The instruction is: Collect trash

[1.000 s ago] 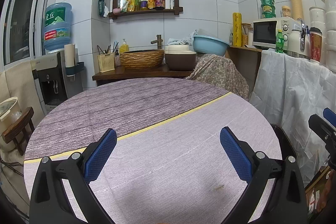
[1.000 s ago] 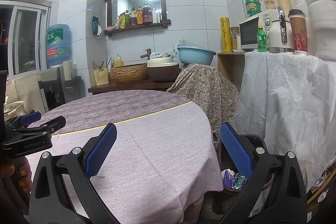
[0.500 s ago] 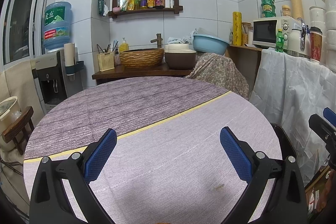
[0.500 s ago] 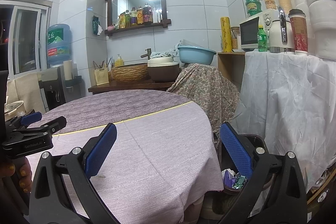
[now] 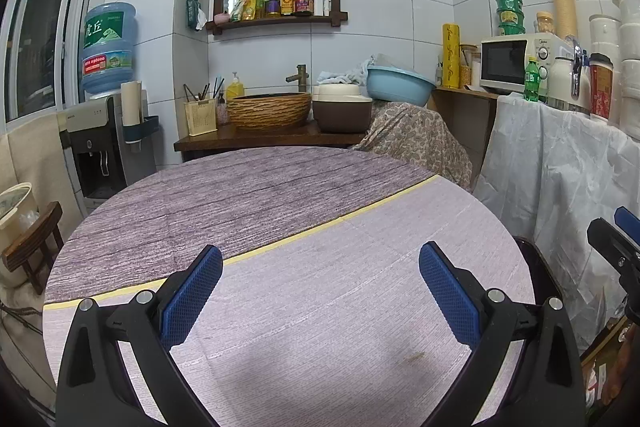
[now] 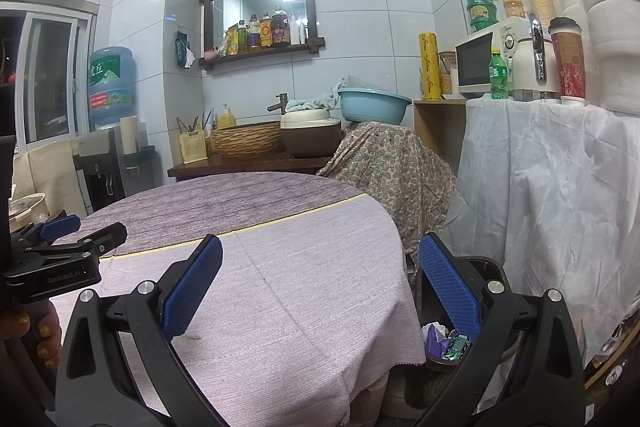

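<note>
A: At lower right of the right wrist view, the bin (image 6: 492, 269) holds wrappers (image 6: 444, 341).
B: The table (image 5: 320, 307) looks bare; both the left gripper (image 5: 320, 285) and right gripper (image 6: 320, 283) gape empty. Collecting seems finished.

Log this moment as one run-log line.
left gripper: open, empty | right gripper: open, empty | table: no trash visible | bin: holds trash

Round table (image 5: 280, 227) under a two-tone purple cloth with a yellow seam. Far: woven basin (image 5: 269, 110), brown pot (image 5: 341, 111), blue basin (image 5: 399, 84), mirror shelf with bottles (image 5: 280, 3). Left: water dispenser (image 5: 102, 131). Right: microwave (image 5: 516, 63) and green bottle (image 6: 498, 75) above white sheeting.
</note>
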